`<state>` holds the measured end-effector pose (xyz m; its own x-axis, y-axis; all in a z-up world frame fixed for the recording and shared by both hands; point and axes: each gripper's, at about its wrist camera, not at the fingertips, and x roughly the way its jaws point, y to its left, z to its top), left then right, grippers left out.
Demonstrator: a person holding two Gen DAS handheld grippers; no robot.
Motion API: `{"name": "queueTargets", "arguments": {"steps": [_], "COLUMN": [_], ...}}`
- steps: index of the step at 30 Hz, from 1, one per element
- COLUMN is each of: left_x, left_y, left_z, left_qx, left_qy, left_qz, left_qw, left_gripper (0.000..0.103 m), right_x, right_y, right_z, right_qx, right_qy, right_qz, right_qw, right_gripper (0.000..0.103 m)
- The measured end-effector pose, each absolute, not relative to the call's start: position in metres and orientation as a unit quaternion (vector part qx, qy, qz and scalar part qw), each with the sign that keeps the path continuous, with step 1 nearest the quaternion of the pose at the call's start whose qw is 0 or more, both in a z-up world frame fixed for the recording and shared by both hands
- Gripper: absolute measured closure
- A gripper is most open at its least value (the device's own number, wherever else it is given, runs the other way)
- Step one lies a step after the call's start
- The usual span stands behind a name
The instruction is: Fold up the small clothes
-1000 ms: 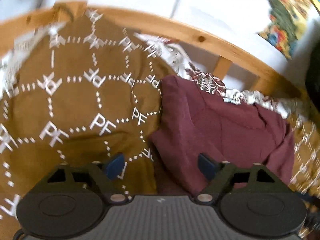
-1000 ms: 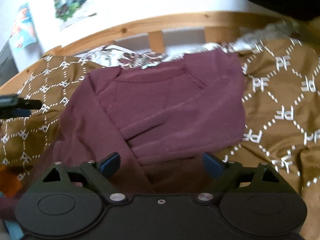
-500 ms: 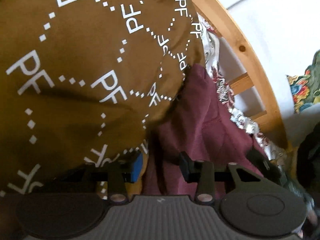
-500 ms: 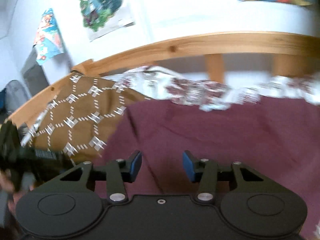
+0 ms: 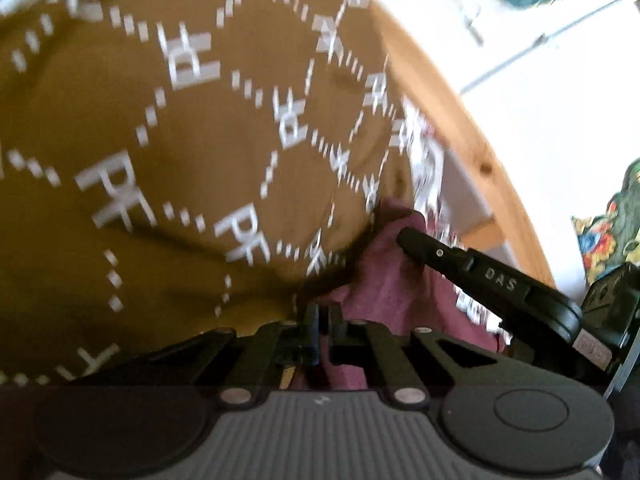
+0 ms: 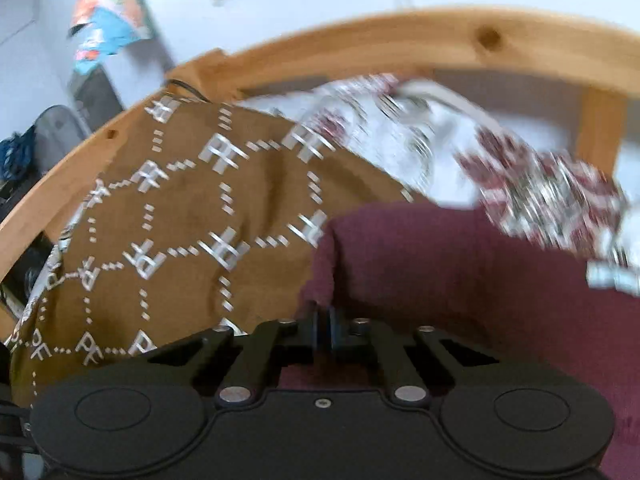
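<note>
A maroon garment [image 5: 384, 280] lies on a brown blanket [image 5: 180, 160] printed with white PF letters. My left gripper [image 5: 323, 316] is shut on a bunched edge of the garment, with cloth showing above and below its closed fingers. My right gripper [image 5: 408, 238] reaches in from the right, its tip on the garment's far corner. In the right wrist view, the right gripper [image 6: 323, 318] is shut on the left corner of the maroon garment [image 6: 460, 280], which spreads out to the right. How much cloth each pair of pads holds is hidden.
A curved wooden bed rail [image 6: 400, 40] runs behind the bedding, with a white and red floral sheet [image 6: 540, 192] under the brown blanket [image 6: 192, 220]. Posters [image 6: 108, 12] hang on the white wall. The same wooden bed rail [image 5: 472, 152] lies close on the right in the left wrist view.
Both grippers went from wide open to shut. The right gripper swept left across the garment to its left corner. The left gripper rolled, sank to the garment's edge, and the right gripper came into its view.
</note>
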<state>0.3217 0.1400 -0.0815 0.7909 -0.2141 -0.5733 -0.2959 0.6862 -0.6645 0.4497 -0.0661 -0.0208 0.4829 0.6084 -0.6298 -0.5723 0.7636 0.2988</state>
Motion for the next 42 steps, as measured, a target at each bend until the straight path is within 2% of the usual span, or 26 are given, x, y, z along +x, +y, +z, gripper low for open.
{"name": "queueTargets", "arguments": {"steps": [4,9,10,12,13,15,16,17,19,23,28,33,36,38,42], "left_x": [0.312,0.310,0.309,0.308,0.306,0.306,0.305,0.304,0.304,0.316,0.328,0.333,0.330,0.323,0.300], "left_y": [0.148,0.159,0.161,0.161,0.158,0.150,0.146,0.141,0.130,0.105,0.092,0.079,0.073,0.069,0.064], "left_z": [-0.083,-0.096,-0.098,-0.096,-0.094,-0.088,-0.085,-0.083,-0.077,-0.070,-0.075,-0.076,-0.075,-0.072,-0.059], "left_qx": [-0.405,-0.405,-0.415,-0.418,-0.408,-0.376,-0.363,-0.352,-0.324,-0.249,-0.192,-0.153,-0.136,-0.135,-0.147], "left_qy": [0.306,0.340,0.341,0.338,0.337,0.334,0.332,0.328,0.329,0.346,0.380,0.387,0.390,0.388,0.392], "left_qz": [0.067,0.116,0.114,0.112,0.115,0.119,0.118,0.114,0.100,0.078,0.083,0.086,0.084,0.081,0.052], "left_qw": [0.859,0.841,0.836,0.836,0.841,0.856,0.863,0.869,0.881,0.901,0.901,0.905,0.907,0.908,0.906], "left_gripper": [0.101,0.103,0.103,0.103,0.102,0.094,0.084,0.069,0.052,0.041,0.039,0.038,0.029,0.016,0.004], "right_x": [0.453,0.457,0.456,0.452,0.449,0.443,0.437,0.429,0.412,0.359,0.280,0.224,0.202,0.192,0.177], "right_y": [-0.044,-0.019,-0.019,-0.030,-0.038,-0.059,-0.072,-0.086,-0.113,-0.174,-0.228,-0.243,-0.245,-0.250,-0.265], "right_z": [-0.007,-0.024,-0.025,-0.023,-0.021,-0.015,-0.012,-0.008,-0.005,-0.010,-0.033,-0.066,-0.084,-0.085,-0.073], "right_qx": [0.014,-0.025,-0.026,-0.001,0.011,0.021,0.017,0.008,-0.008,-0.041,-0.102,-0.196,-0.237,-0.229,-0.194], "right_qy": [0.339,0.358,0.357,0.351,0.350,0.343,0.338,0.333,0.327,0.335,0.381,0.419,0.408,0.398,0.391], "right_qz": [0.360,0.341,0.337,0.334,0.329,0.316,0.308,0.297,0.273,0.222,0.182,0.161,0.145,0.138,0.118], "right_qw": [0.869,0.869,0.870,0.875,0.877,0.885,0.889,0.895,0.905,0.915,0.901,0.872,0.869,0.878,0.892], "right_gripper": [0.099,0.095,0.092,0.078,0.065,0.054,0.049,0.045,0.032,0.017,0.004,0.002,0.001,0.001,0.001]}}
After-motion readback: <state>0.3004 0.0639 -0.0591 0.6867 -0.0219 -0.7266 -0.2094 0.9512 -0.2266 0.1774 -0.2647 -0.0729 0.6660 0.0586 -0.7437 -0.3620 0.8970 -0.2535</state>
